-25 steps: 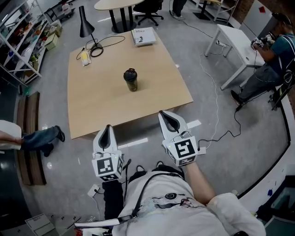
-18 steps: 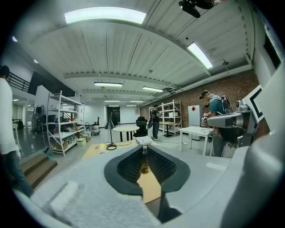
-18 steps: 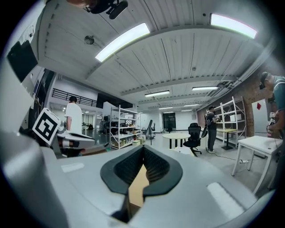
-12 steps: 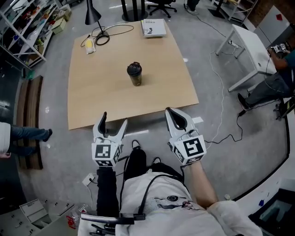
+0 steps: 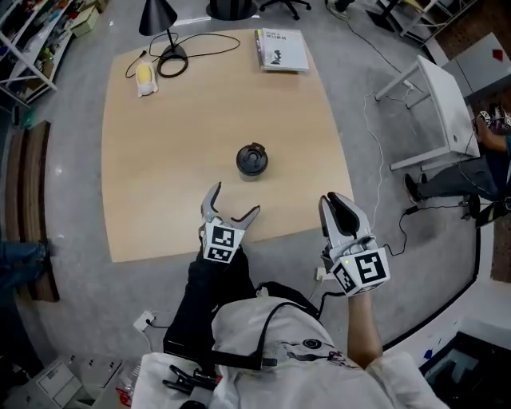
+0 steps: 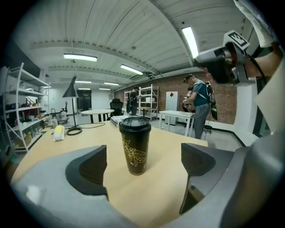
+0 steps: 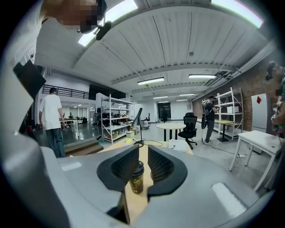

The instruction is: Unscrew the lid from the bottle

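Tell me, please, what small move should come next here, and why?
Probably ease the left tongs forward around the bottle: their jaws have just been opening, nothing is between them yet, and the bottle stands upright just ahead, lid on.

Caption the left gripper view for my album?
The left grey tongs, just opened, frame an untouched black lidded cup with gold flowers on a pale wooden table.

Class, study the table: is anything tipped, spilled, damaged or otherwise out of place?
Nothing stands out. The bottle stands upright on the table with its lid on; the lamp and book sit neatly near the far edge.
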Available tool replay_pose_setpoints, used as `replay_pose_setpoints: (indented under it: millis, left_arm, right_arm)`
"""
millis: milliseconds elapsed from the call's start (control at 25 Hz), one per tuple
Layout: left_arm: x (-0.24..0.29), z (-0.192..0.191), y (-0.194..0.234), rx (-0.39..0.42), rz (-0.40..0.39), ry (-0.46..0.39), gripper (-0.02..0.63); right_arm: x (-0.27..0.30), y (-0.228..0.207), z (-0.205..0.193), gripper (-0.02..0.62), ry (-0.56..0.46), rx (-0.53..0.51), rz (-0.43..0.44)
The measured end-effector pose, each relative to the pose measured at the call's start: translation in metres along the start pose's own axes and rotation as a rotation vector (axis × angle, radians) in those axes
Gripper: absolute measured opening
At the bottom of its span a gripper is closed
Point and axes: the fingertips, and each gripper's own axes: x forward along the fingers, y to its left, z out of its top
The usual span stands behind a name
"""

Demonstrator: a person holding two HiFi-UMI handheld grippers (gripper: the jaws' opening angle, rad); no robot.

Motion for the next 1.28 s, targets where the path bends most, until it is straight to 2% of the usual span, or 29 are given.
replay_pose_setpoints:
  millis: [160,520,760,1040,1160,1280]
  left_arm:
    - [0.049,-0.023,0.011,0.021,-0.072,0.061,0.532]
    - [0.12,-0.029,0.013,0.03,-0.081,0.074,0.532]
    - [0.137,-0.011,0.008,0.037,-0.072,0.027,0.527]
    - [0.142,-0.003,0.007,0.073,-0.085,0.023,0.457]
    - [0.143,-0.005,0.013,0.054,-0.085,0.062,0.437]
    - [0.142,-0.002,0.016,-0.007,-0.124,0.084,0.428]
  right_arm:
    - [0.044,-0.02,0.027,0.071,0.009,-0.004,-0.032]
    - [0.081,-0.062,0.022,0.064,0.105,-0.029,-0.057]
    - [0.097,-0.094,0.016,0.055,0.145,-0.018,-0.066]
    - [0.109,-0.099,-0.015,0.055,0.198,0.01,-0.026]
    - [0.115,-0.095,-0.026,0.055,0.208,0.038,0.016]
    - [0.124,-0.085,-0.033,0.055,0.203,0.058,0.099]
